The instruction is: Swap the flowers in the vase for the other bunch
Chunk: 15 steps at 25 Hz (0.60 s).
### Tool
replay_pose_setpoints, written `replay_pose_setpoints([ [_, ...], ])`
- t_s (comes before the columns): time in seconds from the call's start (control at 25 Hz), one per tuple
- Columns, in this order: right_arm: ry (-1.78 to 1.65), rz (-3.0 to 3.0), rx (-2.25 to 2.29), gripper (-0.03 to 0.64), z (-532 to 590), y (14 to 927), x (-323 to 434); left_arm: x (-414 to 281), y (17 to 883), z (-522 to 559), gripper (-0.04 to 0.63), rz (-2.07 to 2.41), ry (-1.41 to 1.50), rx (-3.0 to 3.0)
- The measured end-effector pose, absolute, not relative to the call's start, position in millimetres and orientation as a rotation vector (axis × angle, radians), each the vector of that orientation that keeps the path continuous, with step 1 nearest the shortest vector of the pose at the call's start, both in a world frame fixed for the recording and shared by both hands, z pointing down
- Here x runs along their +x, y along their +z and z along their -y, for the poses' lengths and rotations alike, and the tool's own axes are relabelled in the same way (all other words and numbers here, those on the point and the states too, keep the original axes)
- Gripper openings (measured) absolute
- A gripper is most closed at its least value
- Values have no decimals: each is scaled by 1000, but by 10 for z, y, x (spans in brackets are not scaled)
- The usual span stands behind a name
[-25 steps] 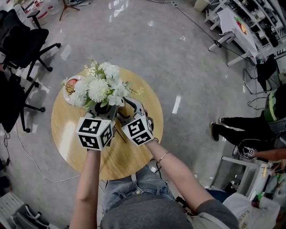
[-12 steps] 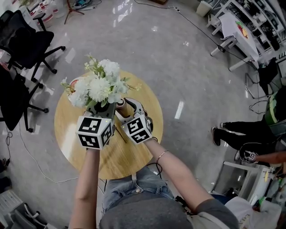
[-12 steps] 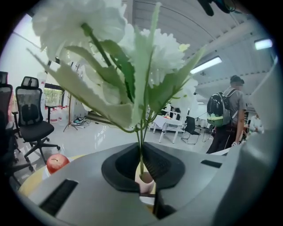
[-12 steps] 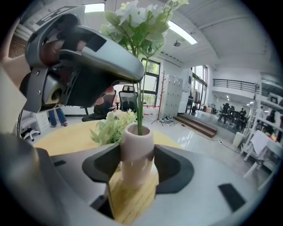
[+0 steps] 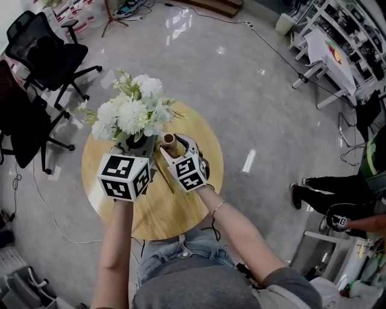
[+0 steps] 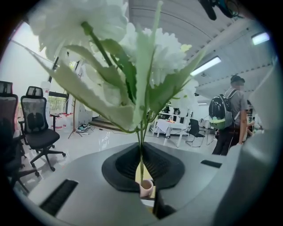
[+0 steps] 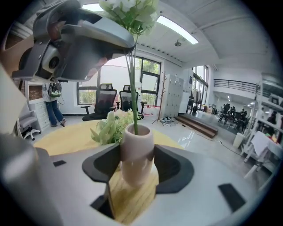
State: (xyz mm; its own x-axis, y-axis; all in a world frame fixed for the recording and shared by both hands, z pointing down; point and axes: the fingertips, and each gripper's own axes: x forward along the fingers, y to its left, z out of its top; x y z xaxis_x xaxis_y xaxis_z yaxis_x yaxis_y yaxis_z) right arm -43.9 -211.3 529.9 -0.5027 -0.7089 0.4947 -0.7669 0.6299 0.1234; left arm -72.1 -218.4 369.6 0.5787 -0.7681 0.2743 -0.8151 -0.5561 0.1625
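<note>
Right hand-held gripper: jaws clamped on both sides of the pale vase, which stands upright. Wooden counter shows below it, but base contact isn't readable. One green stem rises from the vase mouth, passes the edge of the left hand-held gripper at upper left, and ends in white blooms at the top edge. Second bunch lies on the counter just behind the vase. Background: office chairs, person at far left.
</note>
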Motion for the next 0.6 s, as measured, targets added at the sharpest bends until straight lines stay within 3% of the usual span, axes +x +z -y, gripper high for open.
replay_pose_setpoints([
  [0.6, 88, 2344, 1097, 245, 2006, 5272, -405, -1166, 3231, 1717, 28, 1515, 203, 2479],
])
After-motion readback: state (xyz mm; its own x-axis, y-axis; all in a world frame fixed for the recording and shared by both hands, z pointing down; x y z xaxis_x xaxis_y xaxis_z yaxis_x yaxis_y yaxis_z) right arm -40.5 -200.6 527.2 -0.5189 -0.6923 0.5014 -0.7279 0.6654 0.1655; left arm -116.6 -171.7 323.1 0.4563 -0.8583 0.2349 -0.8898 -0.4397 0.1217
